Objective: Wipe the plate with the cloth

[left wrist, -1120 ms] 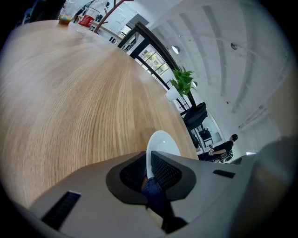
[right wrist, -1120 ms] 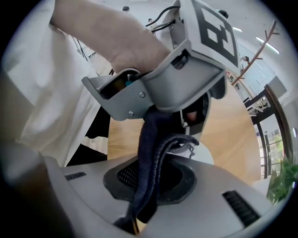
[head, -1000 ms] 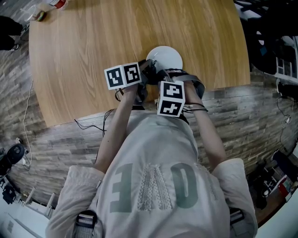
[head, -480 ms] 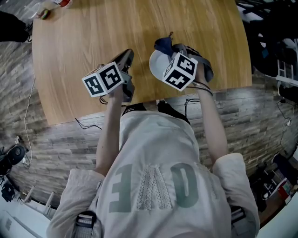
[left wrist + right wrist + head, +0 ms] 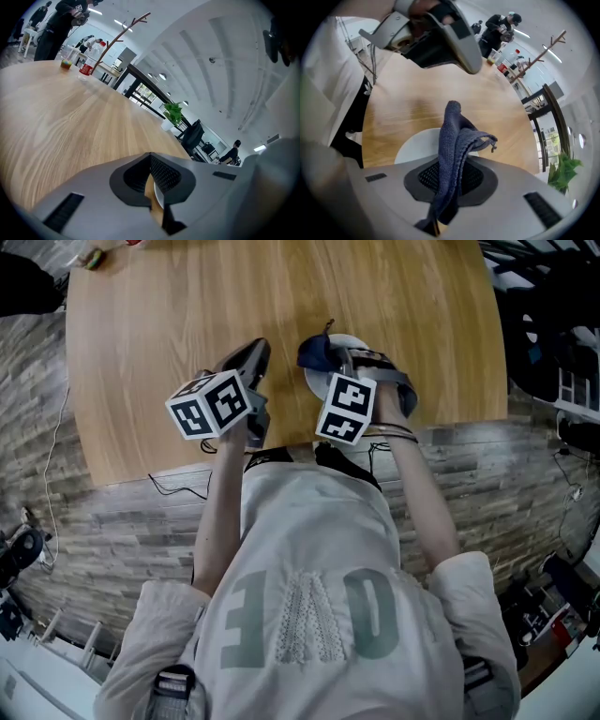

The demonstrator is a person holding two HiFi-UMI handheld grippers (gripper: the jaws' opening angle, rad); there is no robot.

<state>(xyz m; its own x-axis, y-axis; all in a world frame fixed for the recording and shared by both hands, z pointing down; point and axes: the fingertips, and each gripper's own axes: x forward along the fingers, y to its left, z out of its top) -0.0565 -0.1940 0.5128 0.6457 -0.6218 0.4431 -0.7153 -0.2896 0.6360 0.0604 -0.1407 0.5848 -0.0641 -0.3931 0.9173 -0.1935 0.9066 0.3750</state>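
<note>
Right gripper (image 5: 447, 177) pinches blue cloth (image 5: 455, 133) over plate (image 5: 416, 144) — red bottle (image 5: 86, 65) label unreadable.

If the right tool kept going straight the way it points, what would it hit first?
Most likely the white plate beyond it, with the blue cloth pinched in the right tool touching first; depth is hard to judge.

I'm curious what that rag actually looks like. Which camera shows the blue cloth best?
The right gripper view: the blue cloth fills the middle, pinched in the right hand-held gripper above the white plate. The head view shows only a small dark blue bunch; the left gripper view shows none of it.
</note>
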